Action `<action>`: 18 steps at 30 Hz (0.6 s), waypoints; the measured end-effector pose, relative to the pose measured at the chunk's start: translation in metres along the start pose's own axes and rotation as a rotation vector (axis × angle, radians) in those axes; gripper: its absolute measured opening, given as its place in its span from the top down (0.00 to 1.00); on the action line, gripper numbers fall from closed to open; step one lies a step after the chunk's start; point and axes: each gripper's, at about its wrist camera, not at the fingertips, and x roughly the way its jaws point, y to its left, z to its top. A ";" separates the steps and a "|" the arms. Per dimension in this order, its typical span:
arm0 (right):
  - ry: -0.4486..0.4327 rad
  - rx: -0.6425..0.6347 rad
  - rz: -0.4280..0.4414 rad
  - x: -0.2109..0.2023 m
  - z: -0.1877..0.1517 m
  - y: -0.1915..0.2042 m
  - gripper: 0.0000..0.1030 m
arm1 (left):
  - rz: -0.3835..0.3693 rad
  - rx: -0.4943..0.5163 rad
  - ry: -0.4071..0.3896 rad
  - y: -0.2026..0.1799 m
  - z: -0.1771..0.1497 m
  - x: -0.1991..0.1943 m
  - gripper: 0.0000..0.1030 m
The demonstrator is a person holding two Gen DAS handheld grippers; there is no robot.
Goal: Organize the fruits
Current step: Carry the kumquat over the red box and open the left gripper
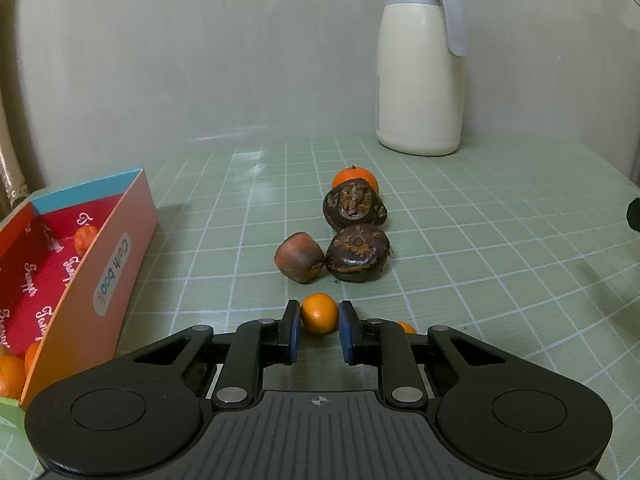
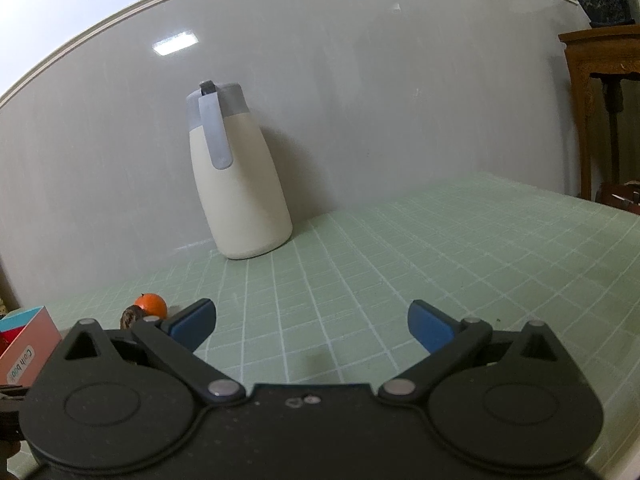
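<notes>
Cream thermos jug [image 1: 420, 80] w/ grey lid, upright on green grid mat [image 1: 500, 240].

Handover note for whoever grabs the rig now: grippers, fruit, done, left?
Left gripper: fingers narrowed around a small orange on the mat, contact unclear, not lifted.
Right gripper: open, empty, facing the jug.
Done: several oranges in the red box.
Left: this orange, another behind the right finger, one orange at the back, and three brown fruits mid-mat.

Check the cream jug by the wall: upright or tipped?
Upright. The cream jug stands on its base on the green mat, lid on top.
</notes>
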 end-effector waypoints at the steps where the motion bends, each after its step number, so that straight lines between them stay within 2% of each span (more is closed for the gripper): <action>1: 0.001 0.001 0.000 0.000 0.001 0.000 0.00 | -0.002 -0.005 0.001 0.001 0.000 0.000 0.80; 18: 0.025 -0.013 0.035 0.008 0.000 0.003 0.00 | 0.004 -0.006 -0.008 0.001 -0.002 -0.005 0.80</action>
